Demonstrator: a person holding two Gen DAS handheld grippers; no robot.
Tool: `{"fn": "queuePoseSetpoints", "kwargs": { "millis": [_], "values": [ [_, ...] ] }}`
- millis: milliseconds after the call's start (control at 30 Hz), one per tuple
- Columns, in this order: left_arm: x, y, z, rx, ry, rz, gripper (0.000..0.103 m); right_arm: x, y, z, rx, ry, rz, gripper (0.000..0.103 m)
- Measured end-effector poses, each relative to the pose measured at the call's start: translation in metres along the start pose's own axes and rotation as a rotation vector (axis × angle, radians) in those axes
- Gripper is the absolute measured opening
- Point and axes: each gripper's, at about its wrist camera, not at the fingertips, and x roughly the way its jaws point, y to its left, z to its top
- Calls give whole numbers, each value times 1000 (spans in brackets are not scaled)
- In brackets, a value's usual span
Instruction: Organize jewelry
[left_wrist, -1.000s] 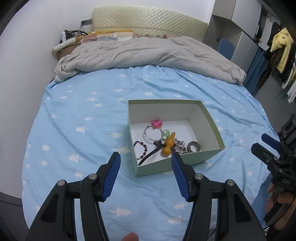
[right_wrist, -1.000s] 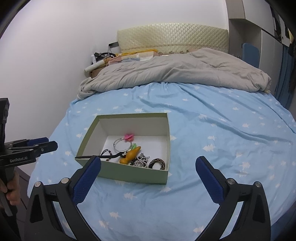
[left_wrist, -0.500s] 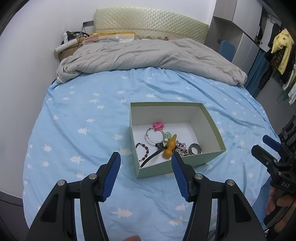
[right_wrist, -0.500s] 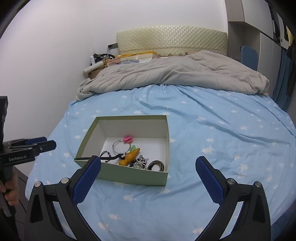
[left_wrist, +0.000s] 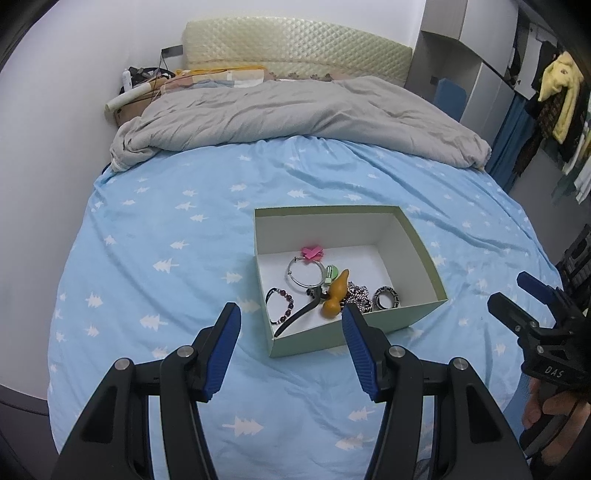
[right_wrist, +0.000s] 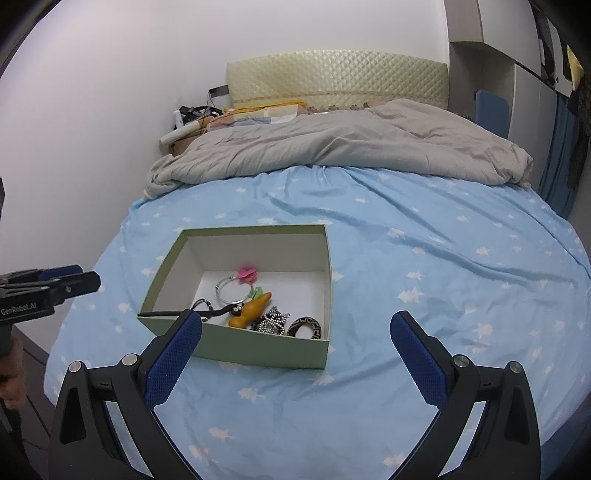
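Hovering off the bed's (left_wrist: 155, 229) near edge, left gripper (left_wrist: 291, 345) and right gripper (right_wrist: 295, 349) gape empty; nothing has shifted; jewelry stays piled in the box (left_wrist: 354, 332), seemingly finished.

Your left wrist camera looks steeply down over the foot of the bed (left_wrist: 155, 258), with the green box (left_wrist: 332, 338) just beyond its fingers and right of centre. Your right wrist camera faces the same way from farther right, with the green box (right_wrist: 258, 352) left of centre. Both views share the box, the grey duvet (left_wrist: 295, 118) and the quilted headboard (right_wrist: 332, 77) beyond it.
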Motion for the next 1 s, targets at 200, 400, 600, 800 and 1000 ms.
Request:
{"fn": "queuePoseSetpoints", "kwargs": {
  "millis": [200, 400, 600, 800, 1000],
  "values": [
    [0, -1, 0, 0, 0, 1, 58, 1, 2, 1, -4, -3, -4, 103],
    [0, 1, 1, -7, 0, 6, 58, 0, 4, 0, -6, -7, 3, 103],
    [-2, 3, 0, -5, -8, 5, 58, -1, 4, 1, -11, -8, 1, 103],
    [-2, 4, 0, -5, -9, 9, 58, -2, 6, 0, -17, -10, 5, 103],
    [-3, 6, 0, -5, -13, 12, 58, -4, 6, 0, -16, -14, 6, 103]
  ]
}}
